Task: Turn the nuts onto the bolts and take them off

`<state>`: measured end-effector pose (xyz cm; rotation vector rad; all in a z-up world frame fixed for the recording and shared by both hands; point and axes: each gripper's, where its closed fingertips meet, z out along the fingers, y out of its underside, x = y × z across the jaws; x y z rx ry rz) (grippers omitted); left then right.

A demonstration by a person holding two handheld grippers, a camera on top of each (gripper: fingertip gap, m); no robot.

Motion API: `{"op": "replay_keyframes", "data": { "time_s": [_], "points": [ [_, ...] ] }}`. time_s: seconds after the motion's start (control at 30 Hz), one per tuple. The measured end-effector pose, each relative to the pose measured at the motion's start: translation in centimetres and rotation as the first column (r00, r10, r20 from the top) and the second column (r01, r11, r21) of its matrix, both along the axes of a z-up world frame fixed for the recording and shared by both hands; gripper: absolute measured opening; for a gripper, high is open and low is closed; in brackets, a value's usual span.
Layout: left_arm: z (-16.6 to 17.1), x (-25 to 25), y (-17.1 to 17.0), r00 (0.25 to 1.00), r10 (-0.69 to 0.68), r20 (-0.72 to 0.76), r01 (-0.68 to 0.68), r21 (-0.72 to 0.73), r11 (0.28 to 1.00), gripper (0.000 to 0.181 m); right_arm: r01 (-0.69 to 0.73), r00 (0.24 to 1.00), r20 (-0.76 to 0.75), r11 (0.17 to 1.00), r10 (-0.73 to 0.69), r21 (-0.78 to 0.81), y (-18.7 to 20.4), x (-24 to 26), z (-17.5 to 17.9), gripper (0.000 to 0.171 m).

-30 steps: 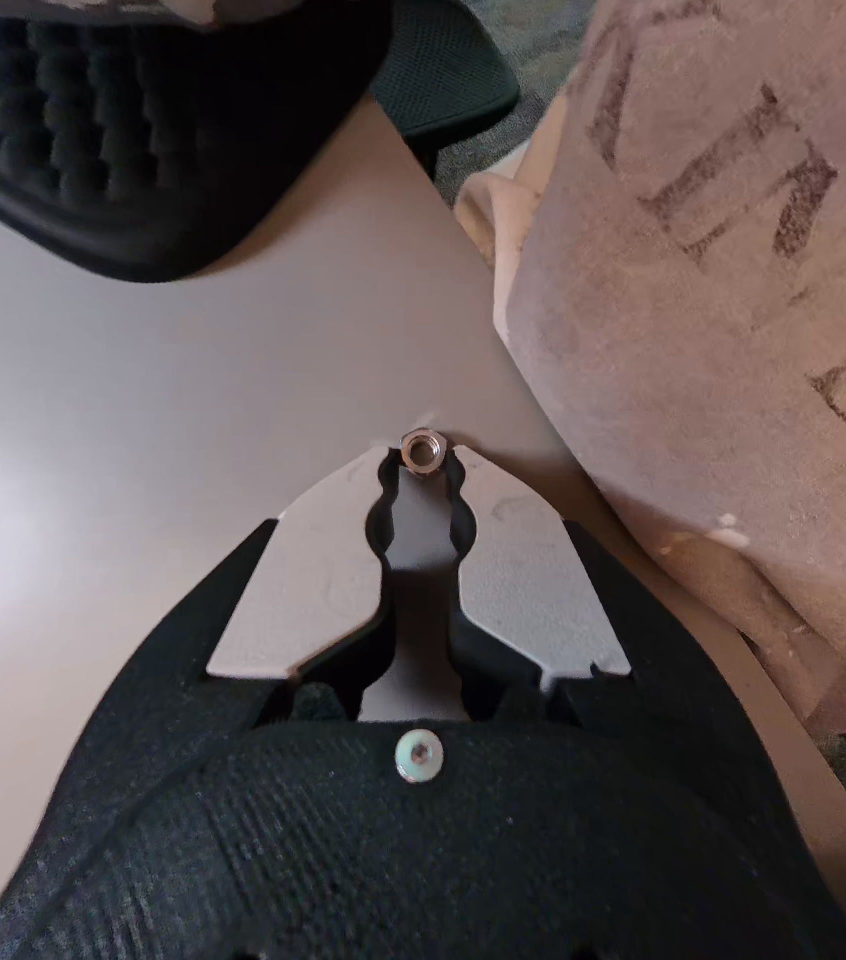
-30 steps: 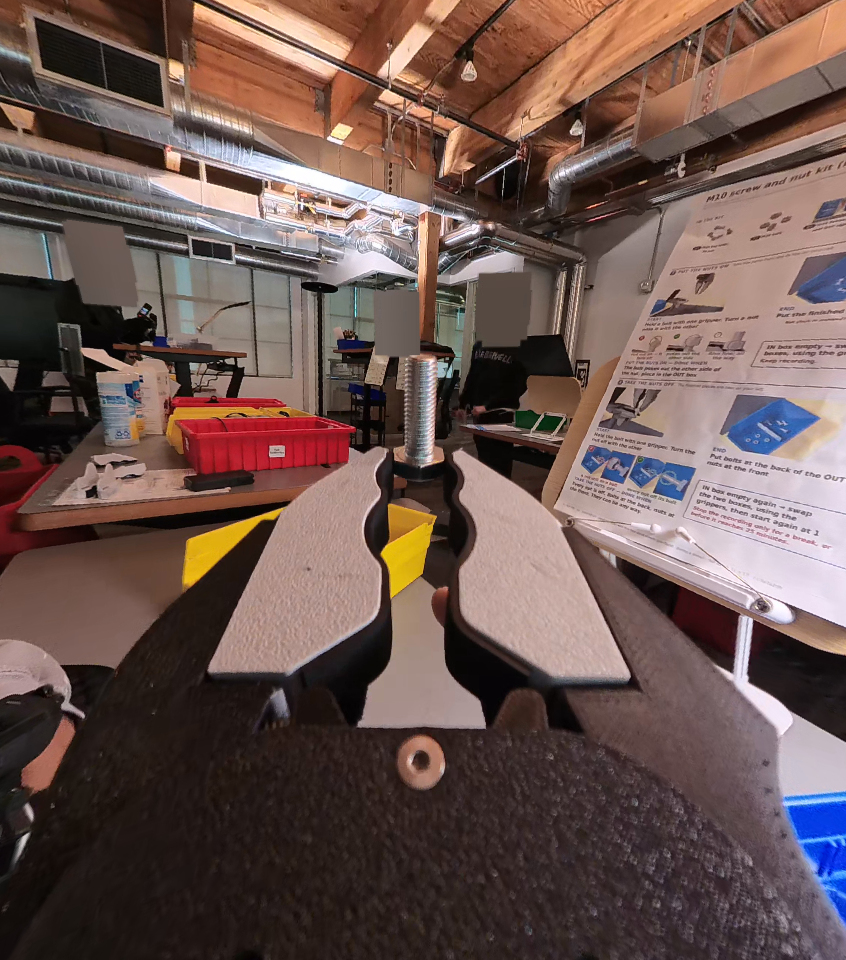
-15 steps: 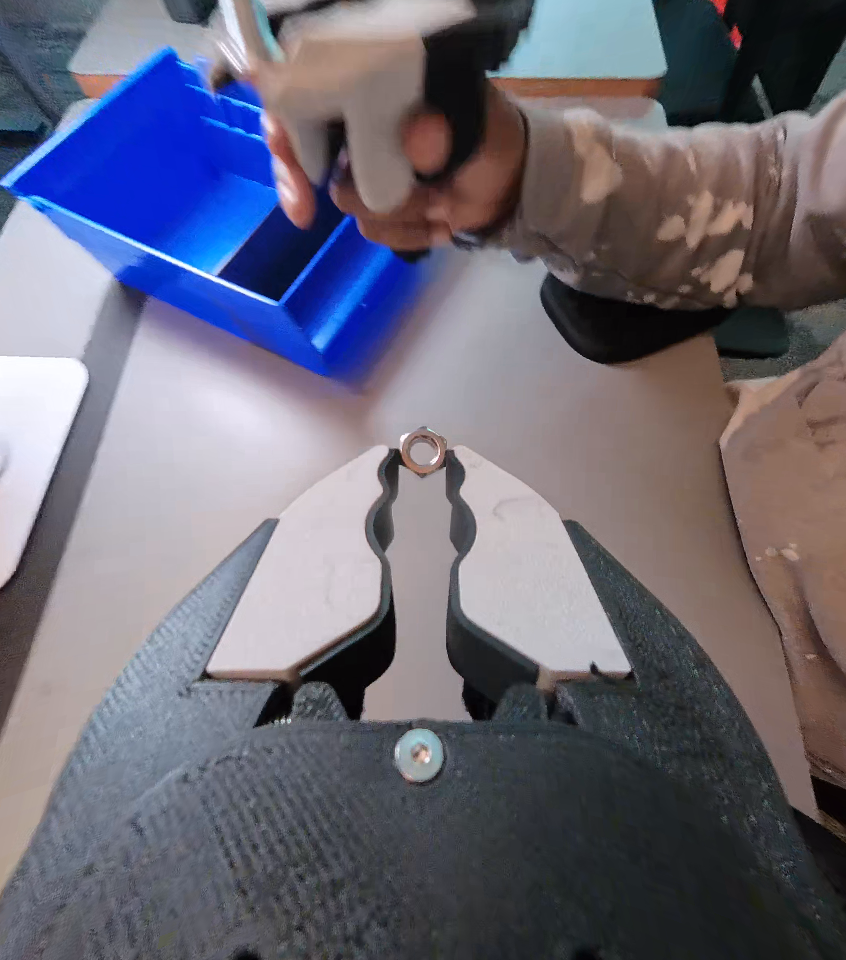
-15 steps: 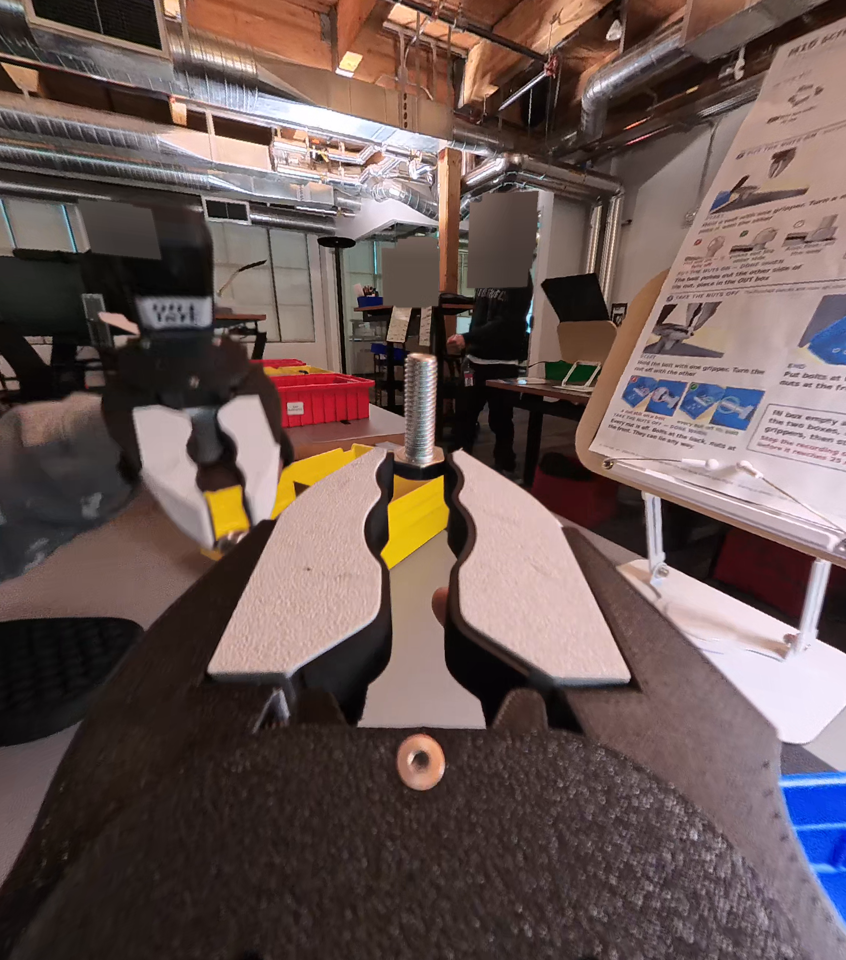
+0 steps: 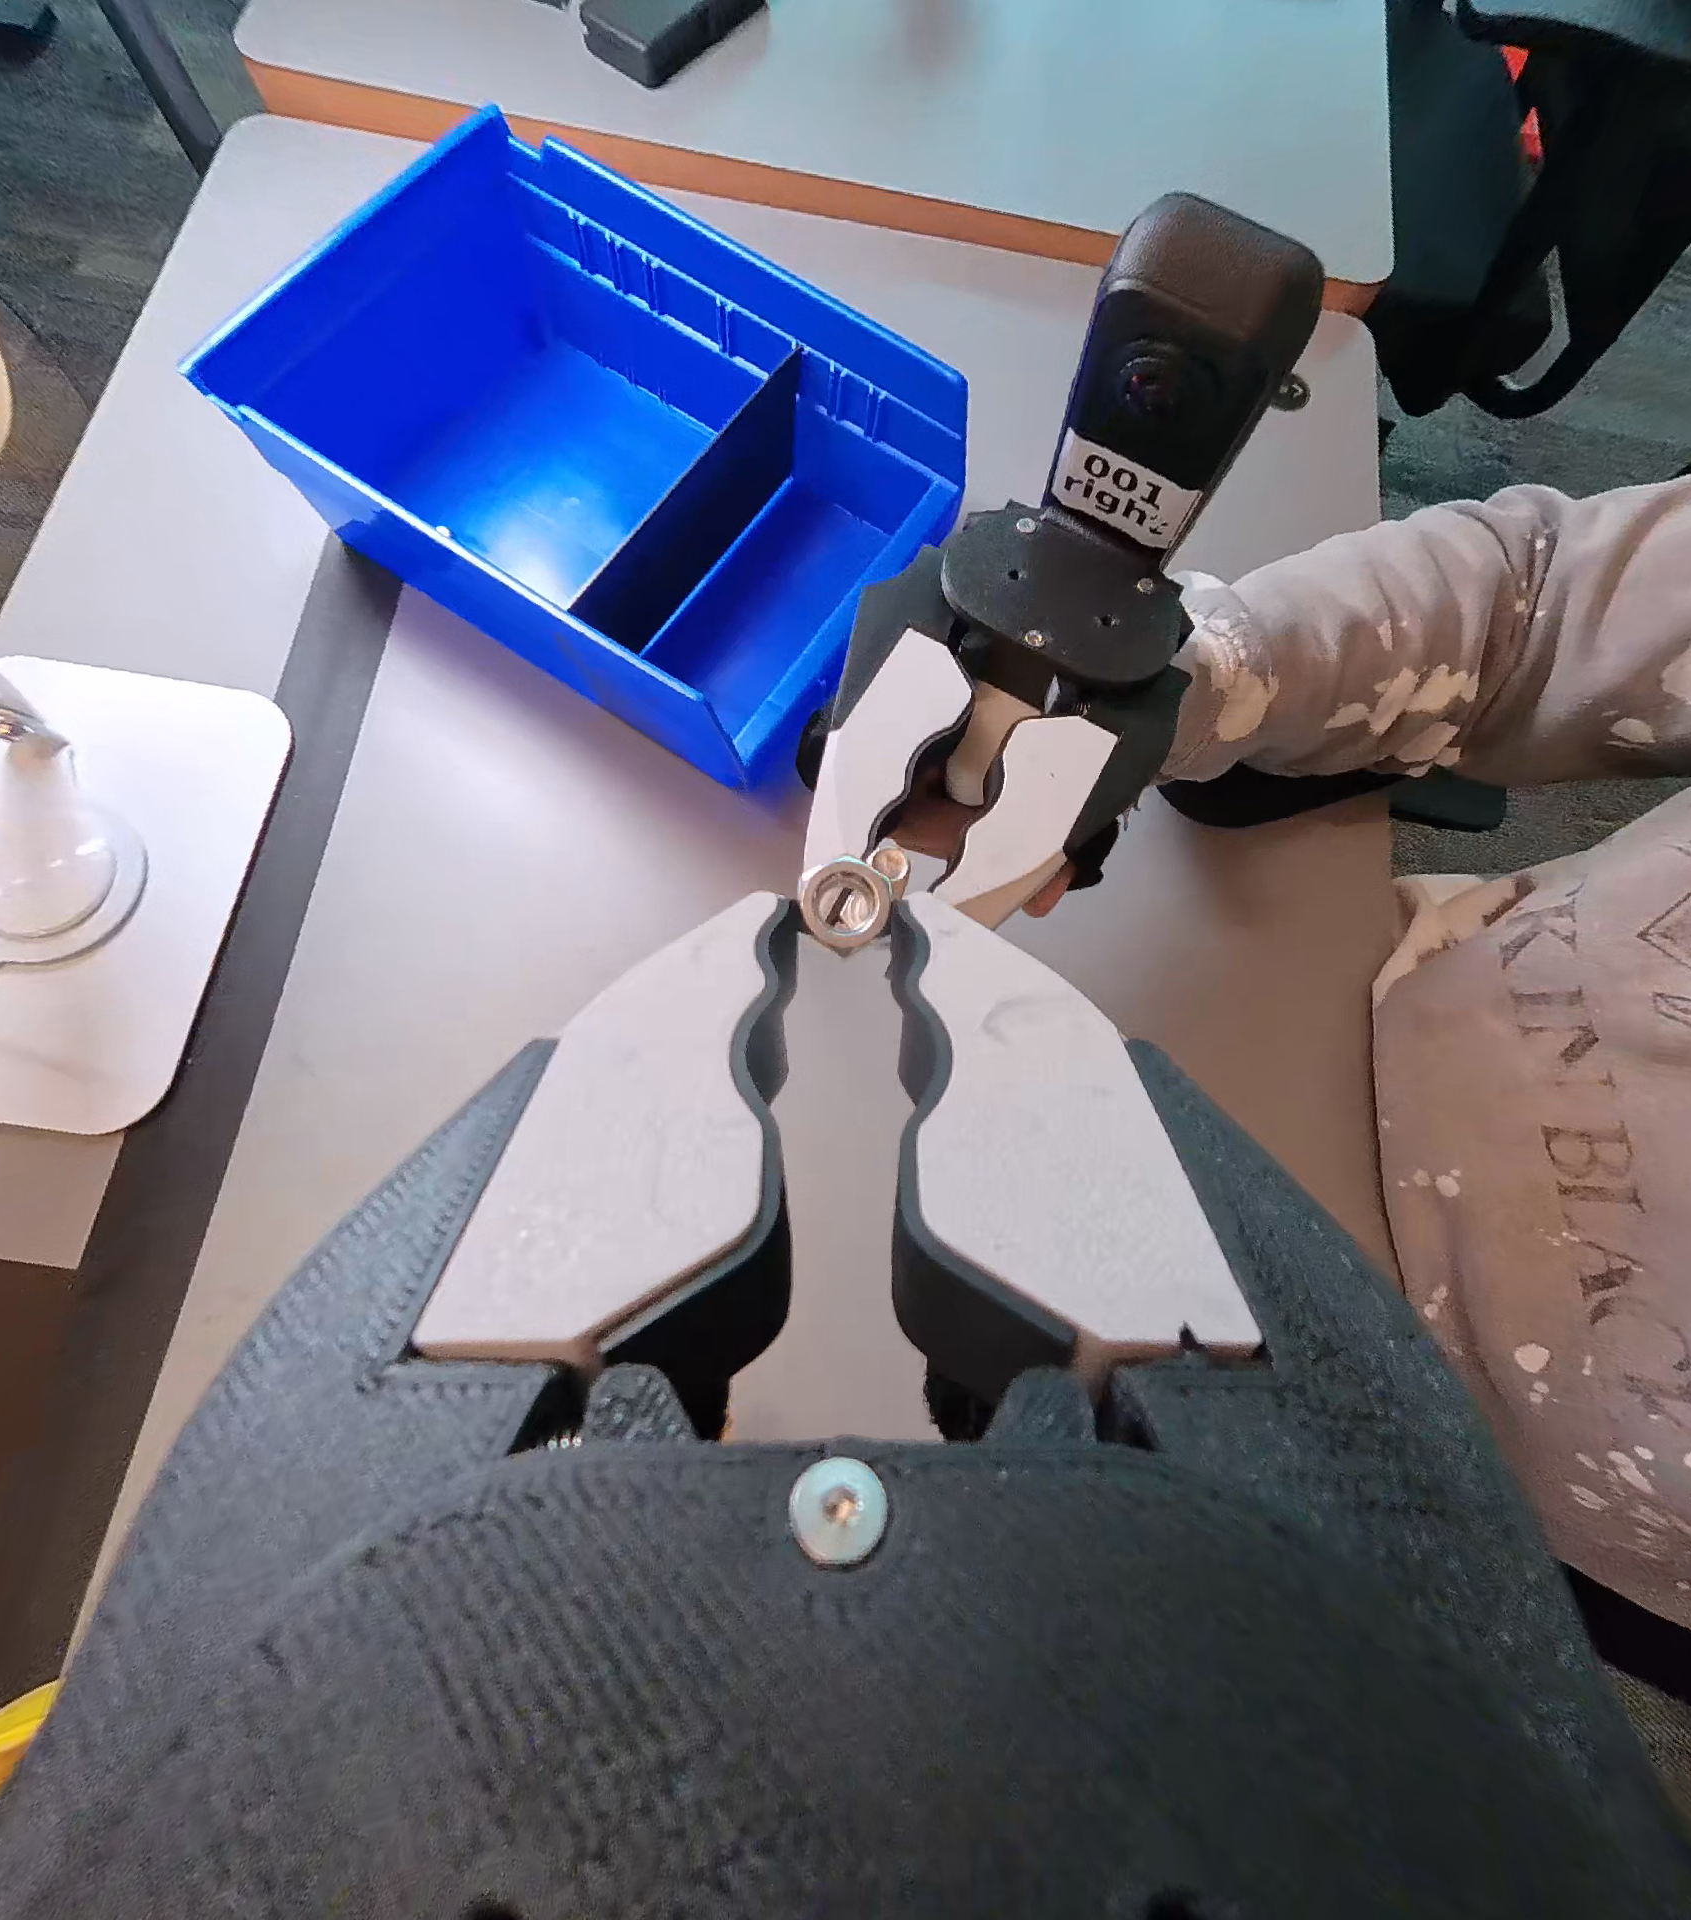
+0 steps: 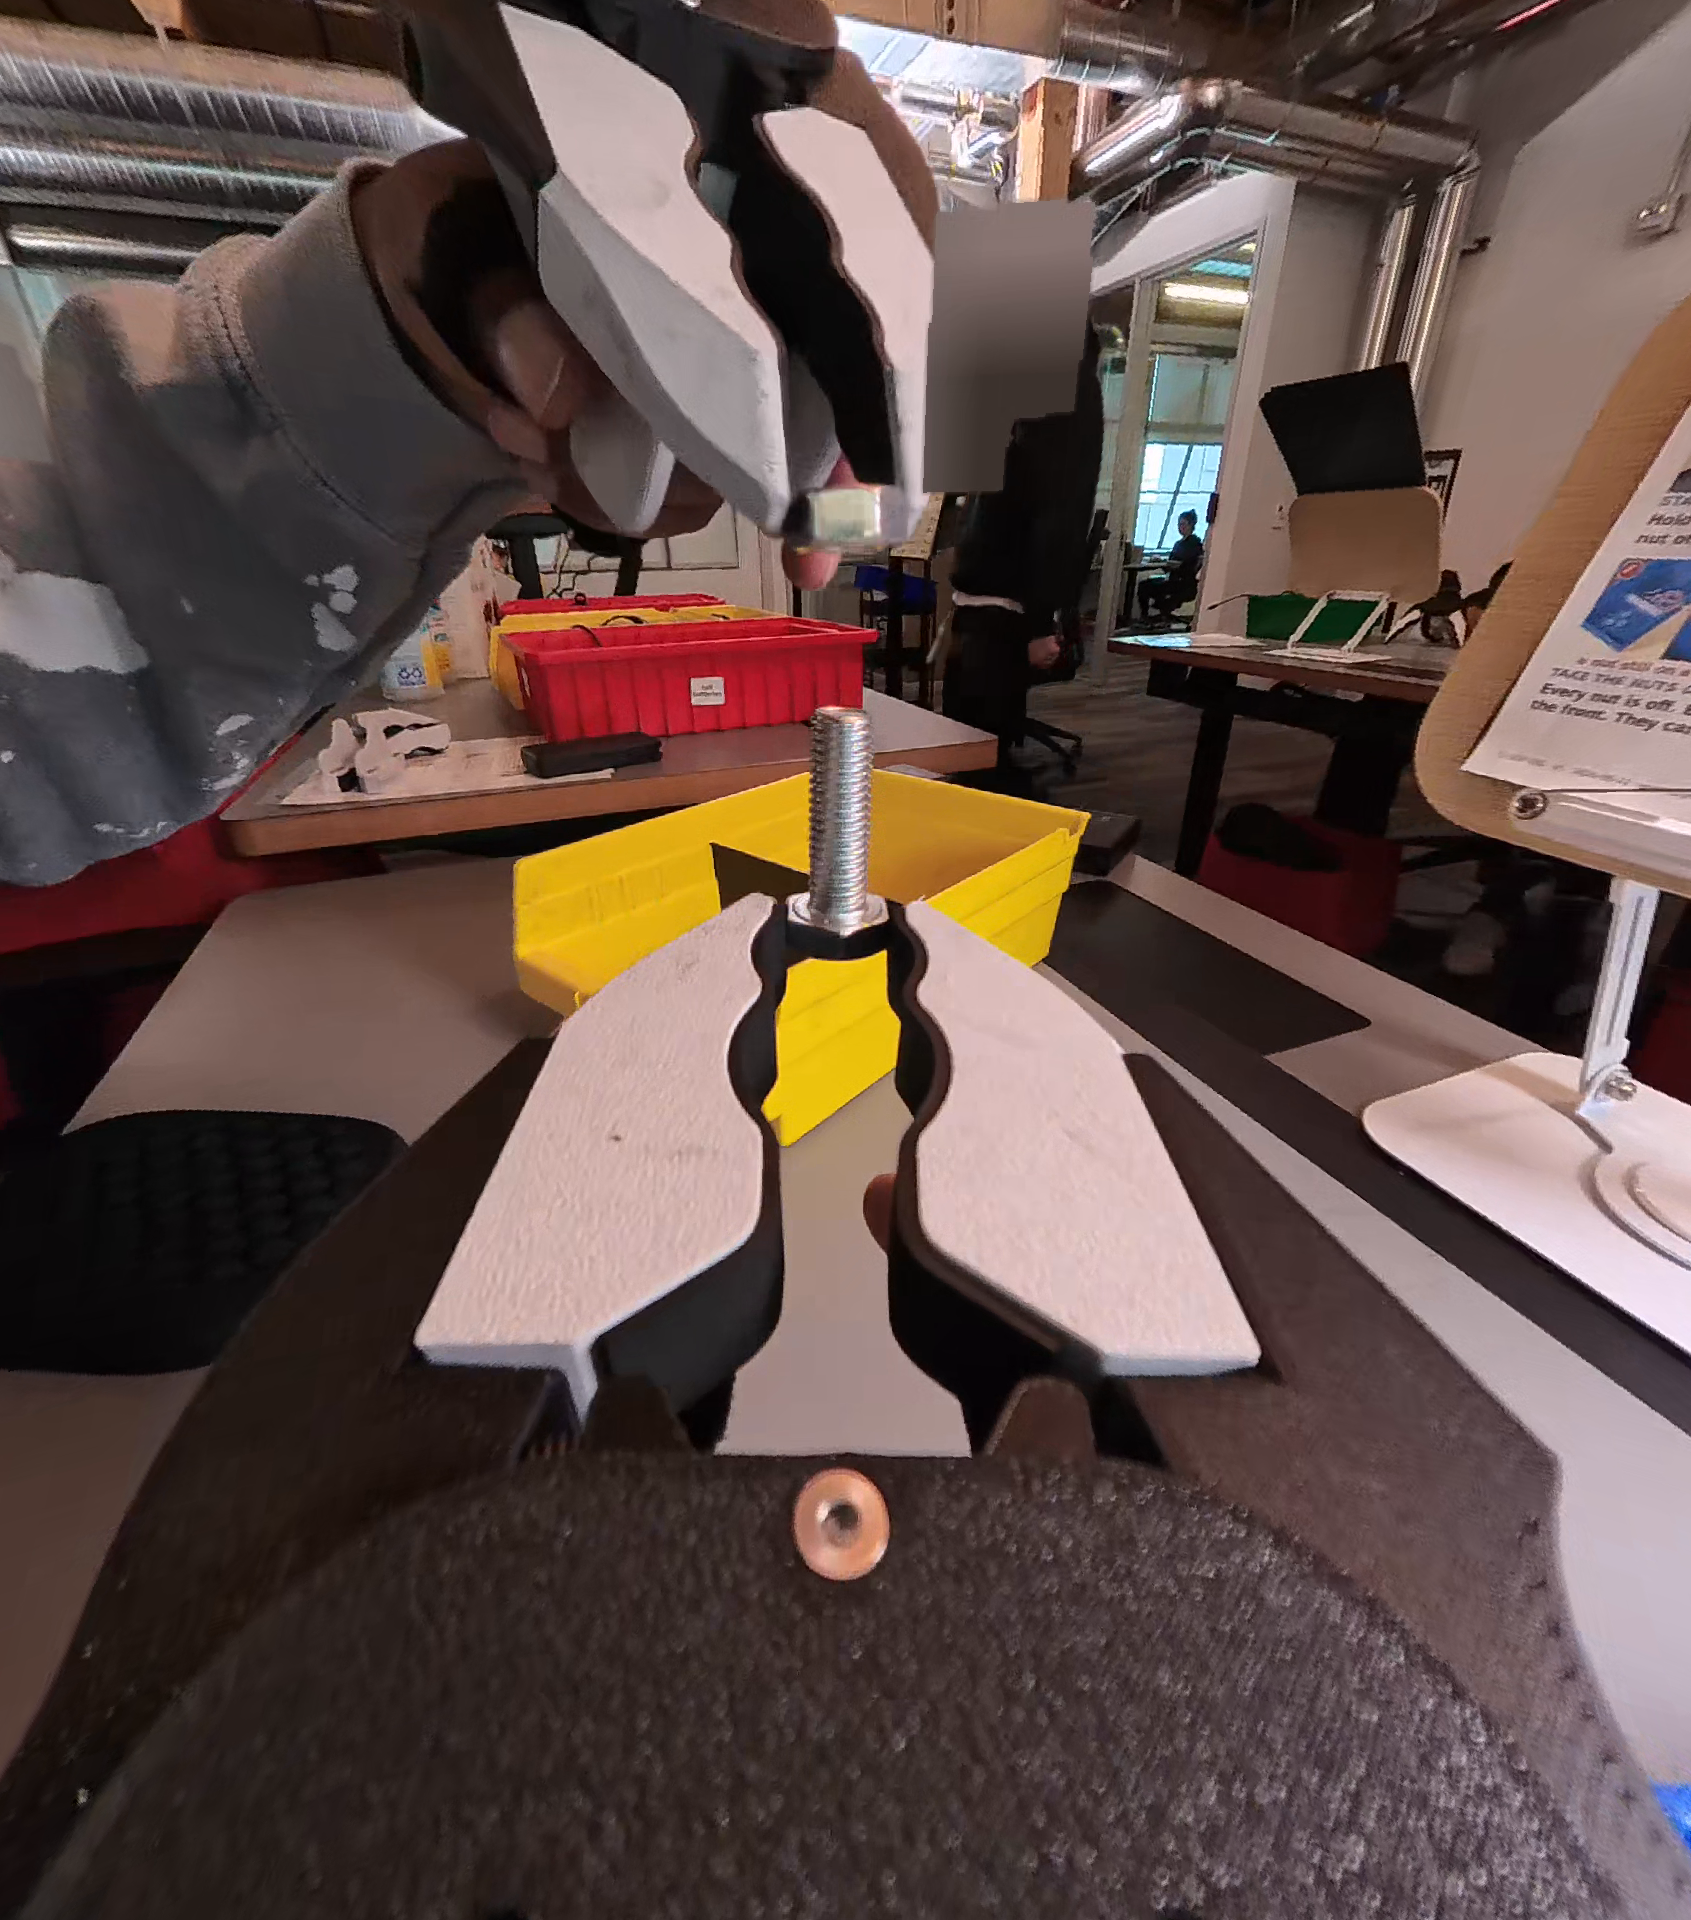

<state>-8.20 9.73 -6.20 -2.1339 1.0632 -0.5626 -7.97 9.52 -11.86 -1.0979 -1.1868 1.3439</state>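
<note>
My left gripper (image 5: 843, 914) is shut on a silver hex nut (image 5: 815, 920), held flat at its fingertips above the table. My right gripper (image 6: 839, 930) is shut on the head of a silver bolt (image 6: 841, 810), which stands upright with its thread pointing up. In the right wrist view the left gripper (image 6: 846, 509) hangs above with the nut (image 6: 846, 516) a short gap above the bolt's tip. In the left wrist view the right gripper (image 5: 888, 868) sits just beyond the nut, and the bolt's tip (image 5: 891, 860) shows at the nut's far edge.
An empty blue bin (image 5: 560, 488) with a divider stands beyond on the grey table (image 5: 508, 831). A yellow bin (image 6: 976, 862) lies behind the bolt. A paper stand with a white base (image 6: 1599, 1174) is at the right. A black pad (image 6: 124, 1226) lies left.
My left gripper has swung with the nut from beside the person's body to just above the bolt. My right gripper has tilted down, still holding the bolt upright.
</note>
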Motion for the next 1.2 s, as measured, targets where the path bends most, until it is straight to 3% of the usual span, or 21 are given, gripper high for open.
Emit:
{"op": "replay_keyframes", "data": {
  "time_s": [0.83,1.2],
  "points": [
    [-3.0,1.5,0.0,0.998,-0.049,-0.041,0.044,-0.112,0.993,0.018,0.045,0.997,0.063,0.998,-0.047,0.032,0.1,-0.5,-0.8,0.018],
    [-3.3,1.1,0.1,0.998,-0.04,-0.041,0.037,-0.072,0.997,0.018,0.042,0.997,0.059,0.999,-0.043,0.018,0.1,-0.6,-1.0,0.018]
  ]
}}
